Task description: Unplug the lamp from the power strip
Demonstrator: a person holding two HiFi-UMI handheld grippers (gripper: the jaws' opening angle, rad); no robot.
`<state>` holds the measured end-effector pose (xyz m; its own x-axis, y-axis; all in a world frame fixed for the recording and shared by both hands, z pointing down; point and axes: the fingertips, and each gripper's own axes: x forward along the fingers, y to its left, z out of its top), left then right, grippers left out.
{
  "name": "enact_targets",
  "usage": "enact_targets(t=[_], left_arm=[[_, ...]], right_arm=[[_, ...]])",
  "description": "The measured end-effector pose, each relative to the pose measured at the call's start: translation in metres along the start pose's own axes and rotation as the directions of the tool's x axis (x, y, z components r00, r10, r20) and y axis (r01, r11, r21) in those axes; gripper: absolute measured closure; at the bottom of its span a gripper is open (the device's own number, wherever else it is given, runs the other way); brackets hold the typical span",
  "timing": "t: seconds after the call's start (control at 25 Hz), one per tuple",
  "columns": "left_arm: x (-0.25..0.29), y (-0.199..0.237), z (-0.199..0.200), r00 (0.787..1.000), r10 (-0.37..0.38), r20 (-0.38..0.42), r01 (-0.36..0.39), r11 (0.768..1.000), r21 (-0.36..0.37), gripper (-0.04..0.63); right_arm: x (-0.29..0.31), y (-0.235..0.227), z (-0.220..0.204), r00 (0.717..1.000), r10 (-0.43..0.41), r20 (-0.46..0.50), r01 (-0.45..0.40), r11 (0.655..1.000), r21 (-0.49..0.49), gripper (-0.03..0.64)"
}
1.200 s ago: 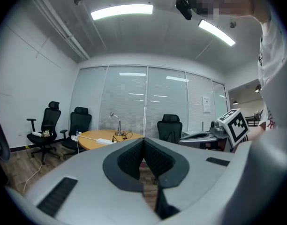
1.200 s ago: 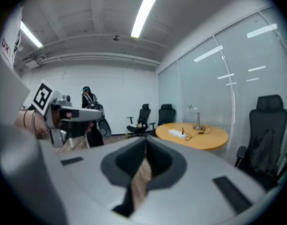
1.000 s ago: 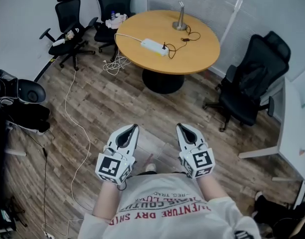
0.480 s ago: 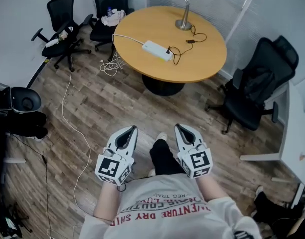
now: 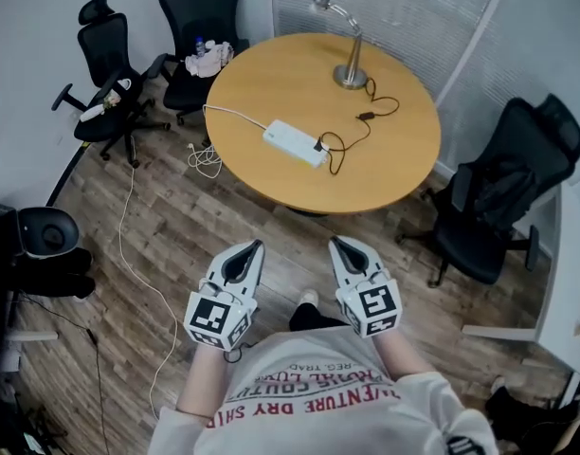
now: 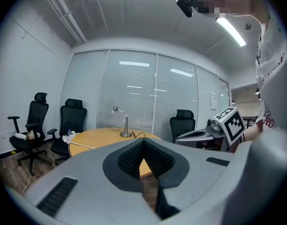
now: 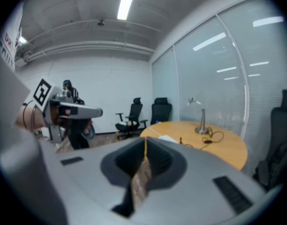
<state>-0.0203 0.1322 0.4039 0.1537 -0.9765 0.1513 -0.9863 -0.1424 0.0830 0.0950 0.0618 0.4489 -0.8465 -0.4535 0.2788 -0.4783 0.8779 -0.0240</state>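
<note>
L gripper (image 5: 255,245) & R gripper (image 5: 335,242) are hovering closed, empty, well apart from counter (image 5: 262,79); lamp (image 5: 350,53) is sitting plugged into power strip (image 5: 295,143).

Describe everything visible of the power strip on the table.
The power strip is a long, white, plastic-looking bar lying flat and diagonal on the round wooden table. A white cable leaves its left end and runs off the table edge. A black plug sits at its right end, its thin cord looping toward the lamp. Sockets are too small to make out.
</note>
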Motion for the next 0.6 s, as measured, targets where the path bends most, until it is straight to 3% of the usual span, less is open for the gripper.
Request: enact_targets(t=[0.28, 0.6], left_arm=[[0.092, 0.041, 0.012, 0.999, -0.033, -0.013, 0.033, 0.999, -0.001, 0.569], [0.162, 0.058, 0.013, 0.99, -0.134, -0.036, 0.133, 0.991, -0.016, 0.568]], right_arm=[[0.067, -0.065, 0.011, 0.999, -0.023, -0.024, 0.023, 1.0, 0.001, 0.588], [0.1, -0.108, 0.013, 0.994, -0.094, -0.059, 0.095, 0.995, 0.028, 0.588]])
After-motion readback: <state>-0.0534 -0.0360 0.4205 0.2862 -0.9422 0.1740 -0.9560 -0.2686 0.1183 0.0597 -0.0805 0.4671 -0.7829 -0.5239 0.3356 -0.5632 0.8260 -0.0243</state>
